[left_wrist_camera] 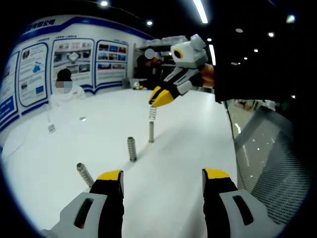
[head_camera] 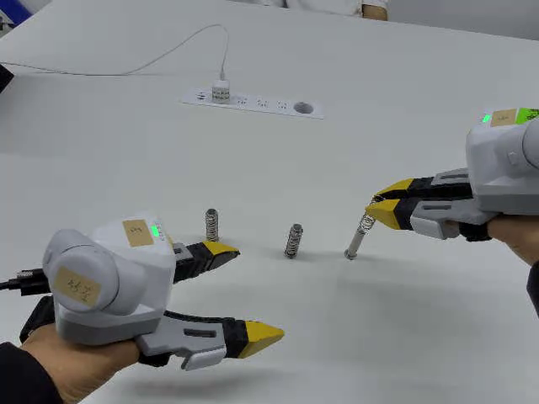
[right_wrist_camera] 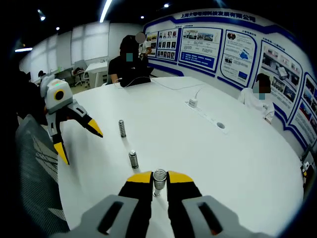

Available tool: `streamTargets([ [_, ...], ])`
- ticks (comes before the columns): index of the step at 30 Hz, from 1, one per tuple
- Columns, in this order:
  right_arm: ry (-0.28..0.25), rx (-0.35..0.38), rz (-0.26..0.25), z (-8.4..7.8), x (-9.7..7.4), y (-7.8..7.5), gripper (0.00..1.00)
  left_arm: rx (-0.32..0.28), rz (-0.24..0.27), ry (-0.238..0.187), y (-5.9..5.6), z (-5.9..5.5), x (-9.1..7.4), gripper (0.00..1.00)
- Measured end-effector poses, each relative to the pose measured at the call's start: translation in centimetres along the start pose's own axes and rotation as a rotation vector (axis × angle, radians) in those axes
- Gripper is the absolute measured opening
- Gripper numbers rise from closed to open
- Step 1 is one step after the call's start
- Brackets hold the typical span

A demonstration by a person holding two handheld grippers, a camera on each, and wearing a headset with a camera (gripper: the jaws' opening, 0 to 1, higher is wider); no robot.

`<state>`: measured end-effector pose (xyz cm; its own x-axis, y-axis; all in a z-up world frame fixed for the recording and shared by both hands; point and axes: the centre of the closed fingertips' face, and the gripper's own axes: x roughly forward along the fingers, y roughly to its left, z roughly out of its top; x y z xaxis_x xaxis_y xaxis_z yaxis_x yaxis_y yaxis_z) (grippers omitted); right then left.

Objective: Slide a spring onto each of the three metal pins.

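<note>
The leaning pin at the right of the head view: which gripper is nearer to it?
Right. The right gripper holds the spring on that pin; the left gripper is open, apart, by the other two pins.

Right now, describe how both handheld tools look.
The left tool and right tool match: rounded pale grey bodies, black jaws with yellow tips, tan paper labels, a green light. A black cable leaves the left one's rear; a dark sleeve covers that wrist.

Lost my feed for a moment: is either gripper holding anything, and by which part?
The right gripper pinches a spring at its upper end, on top of a tilted pin. The left gripper is open and holds nothing.
</note>
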<state>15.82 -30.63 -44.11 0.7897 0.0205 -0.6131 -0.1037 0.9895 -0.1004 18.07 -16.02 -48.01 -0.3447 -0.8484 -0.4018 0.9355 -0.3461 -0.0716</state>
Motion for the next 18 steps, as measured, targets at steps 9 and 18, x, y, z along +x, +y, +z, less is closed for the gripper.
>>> streamTargets([
  [9, 0.009, 0.015, 0.002, -0.7, 0.5, 0.1, 0.12, -0.002, -0.001, 0.004, 0.0, -0.1, 0.0, 0.64],
  [18, 0.016, 0.029, 0.006, -1.4, 1.3, 0.2, 0.12, -0.002, -0.002, 0.008, 0.0, -0.2, 0.1, 0.63],
])
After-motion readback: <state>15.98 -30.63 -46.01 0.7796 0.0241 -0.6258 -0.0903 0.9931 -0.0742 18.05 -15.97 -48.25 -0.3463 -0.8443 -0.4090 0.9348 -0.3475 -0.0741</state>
